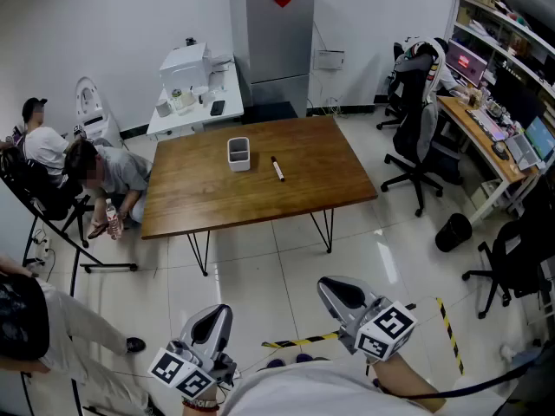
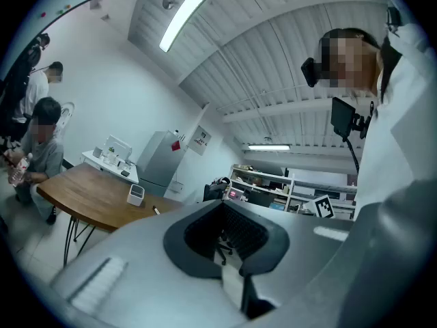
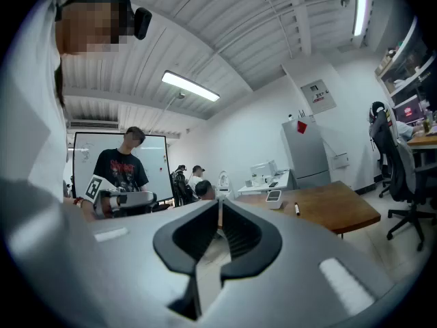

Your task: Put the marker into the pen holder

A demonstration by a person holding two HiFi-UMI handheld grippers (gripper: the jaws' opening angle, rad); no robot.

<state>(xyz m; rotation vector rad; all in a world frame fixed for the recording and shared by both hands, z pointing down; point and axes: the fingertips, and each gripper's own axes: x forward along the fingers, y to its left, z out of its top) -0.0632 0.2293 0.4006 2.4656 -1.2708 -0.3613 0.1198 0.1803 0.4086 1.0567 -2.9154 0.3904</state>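
Observation:
A white pen holder [image 1: 238, 153] stands near the middle of the brown wooden table [image 1: 199, 206]. To its right, a short gap away, the marker [image 1: 277, 168] lies flat on the tabletop. My left gripper [image 1: 214, 317] and right gripper [image 1: 339, 292] are held low, close to my body, far from the table across a stretch of floor. Both are shut with nothing between their jaws. In the left gripper view the closed left gripper [image 2: 222, 203] points up past the pen holder [image 2: 136, 195] and marker [image 2: 156, 210]. The right gripper [image 3: 220, 201] view shows the pen holder [image 3: 274, 197] and marker [image 3: 297, 210] far off.
People sit at the left by the table's corner [image 1: 95, 173]. A white side table [image 1: 195, 102] and a grey cabinet [image 1: 273, 37] stand behind. Office chairs [image 1: 416, 137], a desk [image 1: 486, 137] and a black bin [image 1: 453, 230] are at the right. Striped tape [image 1: 303, 341] marks the floor.

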